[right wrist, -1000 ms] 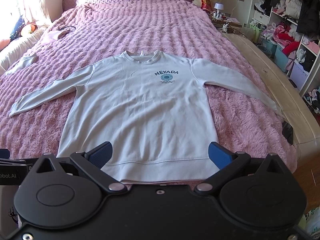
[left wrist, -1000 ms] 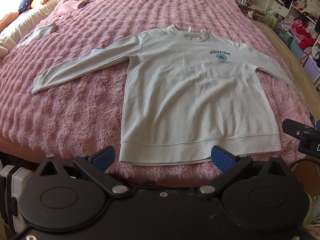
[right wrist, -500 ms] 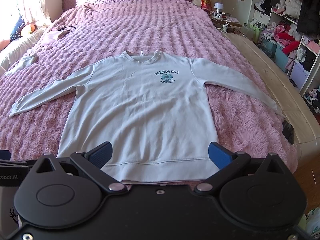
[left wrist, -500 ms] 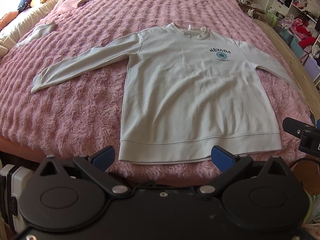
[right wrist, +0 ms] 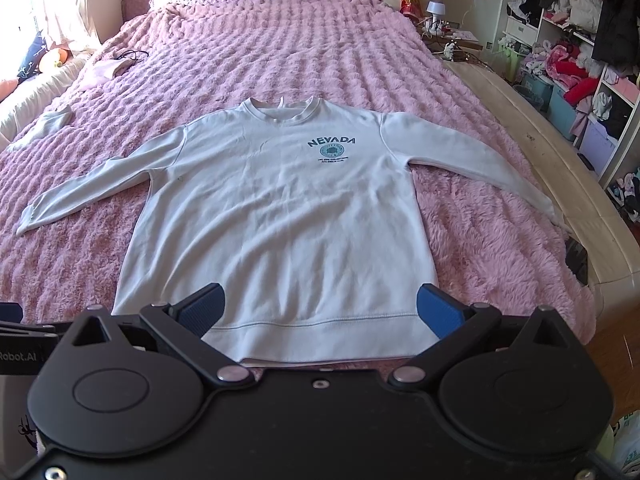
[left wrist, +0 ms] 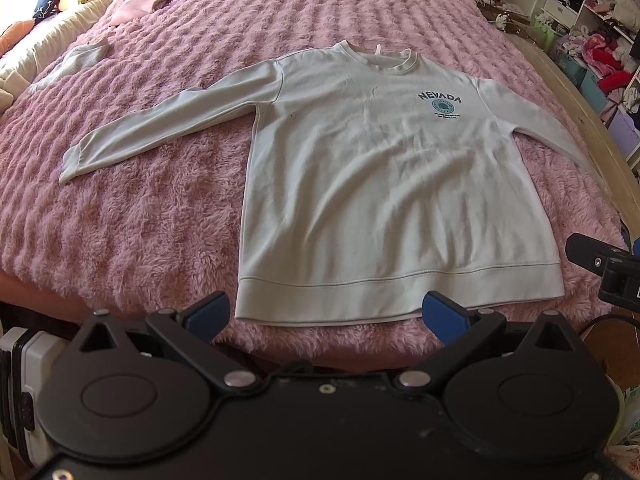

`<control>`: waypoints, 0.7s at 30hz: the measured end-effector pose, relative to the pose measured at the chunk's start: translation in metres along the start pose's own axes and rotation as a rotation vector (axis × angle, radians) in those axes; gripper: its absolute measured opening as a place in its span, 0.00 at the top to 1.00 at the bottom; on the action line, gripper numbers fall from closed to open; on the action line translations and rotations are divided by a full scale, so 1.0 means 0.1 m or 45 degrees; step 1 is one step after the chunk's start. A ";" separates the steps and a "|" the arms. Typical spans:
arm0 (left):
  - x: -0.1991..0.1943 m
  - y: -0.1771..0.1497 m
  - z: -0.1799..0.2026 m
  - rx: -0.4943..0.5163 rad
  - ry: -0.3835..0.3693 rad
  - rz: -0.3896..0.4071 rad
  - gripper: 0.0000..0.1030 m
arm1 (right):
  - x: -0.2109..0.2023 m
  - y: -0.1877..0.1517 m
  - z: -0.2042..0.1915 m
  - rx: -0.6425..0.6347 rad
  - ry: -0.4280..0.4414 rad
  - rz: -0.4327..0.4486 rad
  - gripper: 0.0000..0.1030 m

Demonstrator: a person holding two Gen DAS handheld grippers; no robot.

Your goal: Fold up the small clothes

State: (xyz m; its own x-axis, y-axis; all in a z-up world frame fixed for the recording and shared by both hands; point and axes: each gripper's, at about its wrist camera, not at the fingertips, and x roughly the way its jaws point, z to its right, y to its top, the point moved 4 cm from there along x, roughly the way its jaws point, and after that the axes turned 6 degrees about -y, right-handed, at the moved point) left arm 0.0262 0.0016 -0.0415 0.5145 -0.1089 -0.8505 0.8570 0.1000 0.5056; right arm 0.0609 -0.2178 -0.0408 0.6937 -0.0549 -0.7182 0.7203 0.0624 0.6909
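You're holding both grippers at the foot of the bed (right wrist: 500,248), above the hem end of the sweatshirt (right wrist: 276,216). Compared w/ the frames 1.0 s and 0.5 s back, almost nothing is changing: the left wrist view is shifting only slightly, the right wrist view isn't shifting at all, and the garment isn't moving. Meaning for the task: no fold is started yet; you're still in the pre-grasp pause.

Garment pos.: the sweatshirt is lying flat, front up, NEVADA print (right wrist: 331,149) showing, collar (right wrist: 282,109) toward the headboard, hem (left wrist: 400,294) toward you. The left sleeve (left wrist: 160,124) is stretching out over the pink blanket (left wrist: 132,240). The right sleeve (right wrist: 476,160) is reaching toward the bed's right edge; its cuff is lying at or just over that edge.

Left gripper (left wrist: 326,314): jaws standing wide, holding nothing, hovering near the hem's left half, not touching fabric as far as the view shows. Right gripper (right wrist: 318,308): jaws likewise wide and empty, sitting over the hem's middle-to-right part. In the left wrist view, part of the right unit is showing at the right edge.

Next step, as a judgement: you're prob. choosing b/w sleeves-in first or a hem-to-collar fold. Risk: the deep blanket pile may be snagging the jaws, so pinch only the cloth.
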 end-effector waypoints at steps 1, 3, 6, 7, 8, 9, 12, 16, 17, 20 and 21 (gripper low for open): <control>0.00 0.01 0.00 0.001 0.000 -0.001 0.00 | 0.00 0.00 0.00 0.000 0.001 0.000 0.00; 0.01 0.01 0.00 0.001 -0.003 -0.004 0.00 | 0.03 -0.04 0.00 0.000 -0.001 -0.001 0.00; 0.01 0.01 -0.01 0.001 -0.007 -0.007 0.00 | 0.06 -0.03 0.02 0.000 -0.001 -0.001 0.00; 0.02 0.01 -0.01 0.000 -0.007 -0.008 0.00 | 0.05 -0.03 0.02 0.000 -0.001 -0.001 0.00; 0.02 0.01 -0.01 -0.001 -0.008 -0.008 0.00 | 0.04 -0.03 0.02 0.000 0.000 -0.002 0.00; 0.02 0.01 -0.02 -0.002 -0.008 -0.010 0.00 | 0.03 -0.03 0.02 -0.001 -0.001 -0.003 0.00; 0.03 0.01 -0.02 -0.003 -0.009 -0.016 0.00 | 0.06 -0.03 0.01 0.001 0.000 -0.007 0.00; 0.05 0.02 -0.03 -0.006 -0.010 -0.020 0.00 | 0.11 -0.05 0.03 0.002 0.001 -0.011 0.00; 0.06 0.03 -0.04 -0.008 -0.011 -0.022 0.00 | 0.11 -0.05 0.03 0.003 0.001 -0.012 0.00; 0.09 0.04 -0.06 -0.012 -0.019 -0.031 0.00 | 0.15 -0.07 0.02 0.001 -0.006 -0.016 0.00; 0.11 0.05 -0.06 -0.009 -0.022 -0.031 0.00 | 0.18 -0.07 0.02 -0.002 -0.010 -0.022 0.00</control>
State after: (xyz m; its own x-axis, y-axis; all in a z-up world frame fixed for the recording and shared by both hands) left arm 0.0357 0.0073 -0.0489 0.4938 -0.1283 -0.8600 0.8691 0.1042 0.4835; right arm 0.0677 -0.2211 -0.0583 0.6813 -0.0635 -0.7293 0.7320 0.0629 0.6784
